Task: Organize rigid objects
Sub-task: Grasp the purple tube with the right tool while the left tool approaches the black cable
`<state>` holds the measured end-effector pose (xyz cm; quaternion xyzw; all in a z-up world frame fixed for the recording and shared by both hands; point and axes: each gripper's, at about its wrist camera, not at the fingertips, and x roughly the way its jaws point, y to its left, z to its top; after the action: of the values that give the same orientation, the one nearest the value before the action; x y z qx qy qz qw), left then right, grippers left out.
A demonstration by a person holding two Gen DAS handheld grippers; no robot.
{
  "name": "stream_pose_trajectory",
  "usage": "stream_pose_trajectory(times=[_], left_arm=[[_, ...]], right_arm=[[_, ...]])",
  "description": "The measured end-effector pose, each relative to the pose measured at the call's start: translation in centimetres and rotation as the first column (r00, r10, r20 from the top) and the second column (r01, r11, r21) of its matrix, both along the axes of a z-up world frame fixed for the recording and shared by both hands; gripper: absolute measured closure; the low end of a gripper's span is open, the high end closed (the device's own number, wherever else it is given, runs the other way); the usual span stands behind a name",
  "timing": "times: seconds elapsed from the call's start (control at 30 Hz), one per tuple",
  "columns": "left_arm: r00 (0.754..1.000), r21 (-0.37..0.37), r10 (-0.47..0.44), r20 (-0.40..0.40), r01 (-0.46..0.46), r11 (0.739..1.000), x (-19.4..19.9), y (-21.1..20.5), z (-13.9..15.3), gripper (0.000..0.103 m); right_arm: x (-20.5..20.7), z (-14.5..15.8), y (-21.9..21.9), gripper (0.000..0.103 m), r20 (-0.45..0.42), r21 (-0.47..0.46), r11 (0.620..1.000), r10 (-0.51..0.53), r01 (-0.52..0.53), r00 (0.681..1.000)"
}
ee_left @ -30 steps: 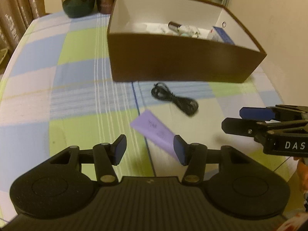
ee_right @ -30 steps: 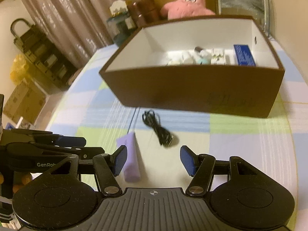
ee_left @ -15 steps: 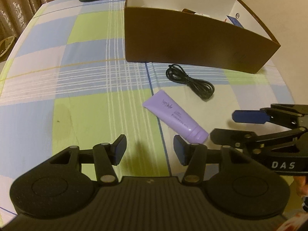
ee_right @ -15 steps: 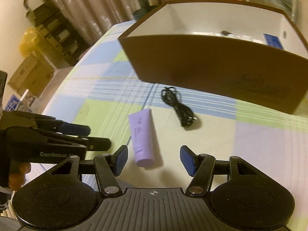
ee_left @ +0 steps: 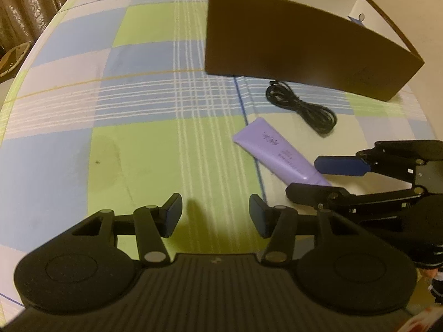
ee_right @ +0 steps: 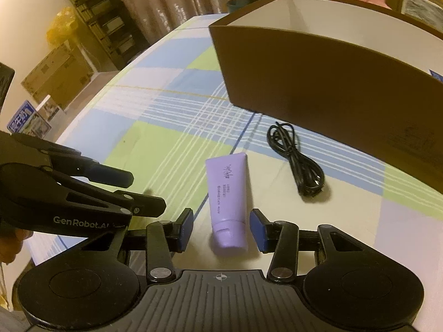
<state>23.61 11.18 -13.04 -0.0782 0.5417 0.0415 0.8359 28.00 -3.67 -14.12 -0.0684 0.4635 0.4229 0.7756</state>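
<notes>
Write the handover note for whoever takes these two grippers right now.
Right gripper: open, jaws on either side of the cap end of the purple tube, not closed on it.
Left gripper: open, holding nothing, over bare tablecloth.
Purple tube and coiled black cable lie on the tablecloth in front of the brown box.
Done: the box holds at least a blue item; the rest of its contents are hidden.
Left: grasp the tube and box it, then probably the cable.

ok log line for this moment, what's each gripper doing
right gripper: open, straddling cap end of purple tube | left gripper: open, empty | black cable: on tablecloth beside brown box
</notes>
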Motion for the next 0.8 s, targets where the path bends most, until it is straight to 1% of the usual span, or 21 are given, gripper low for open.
stream_pose_trajectory(times=[0.1, 0.2, 0.33, 0.47, 0.7, 0.8], left_arm=[[1.000, -0.010, -0.003, -0.004, 0.003, 1.000, 0.0, 0.2, -0.3, 0.053], [1.000, -0.008, -0.017, -0.010, 0.017, 1.000, 0.0, 0.0, -0.5, 0.053], [0.999, -0.012, -0.045, -0.011, 0.045, 0.999, 0.2, -0.6, -0.7, 0.053], [0.996, -0.014, -0.088, -0.002, 0.088, 0.996, 0.6, -1.6, -0.8, 0.053], [0.982, -0.036, -0.186, 0.033, 0.187, 0.982, 1.8, -4.5, -0.8, 0.053], [0.973, -0.045, -0.223, 0.051, 0.225, 0.973, 2.4, -5.9, -0.7, 0.053]], right_arm=[[-0.2, -0.6, 0.3, 0.070, 0.017, -0.016, 1.000, 0.019, -0.018, 1.000], [-0.3, -0.8, 0.0, 0.073, 0.025, -0.013, 1.000, 0.022, -0.022, 0.999], [-0.5, -0.9, -1.0, 0.073, 0.013, -0.003, 0.999, 0.035, -0.035, 0.999], [-0.8, -1.0, -3.1, 0.073, 0.007, -0.002, 0.999, 0.034, -0.034, 0.999], [-1.3, -0.9, -8.6, 0.073, -0.004, -0.036, 0.998, -0.048, 0.048, 0.999], [-1.5, -0.9, -11.3, 0.073, -0.007, -0.052, 0.990, -0.128, 0.127, 0.992]])
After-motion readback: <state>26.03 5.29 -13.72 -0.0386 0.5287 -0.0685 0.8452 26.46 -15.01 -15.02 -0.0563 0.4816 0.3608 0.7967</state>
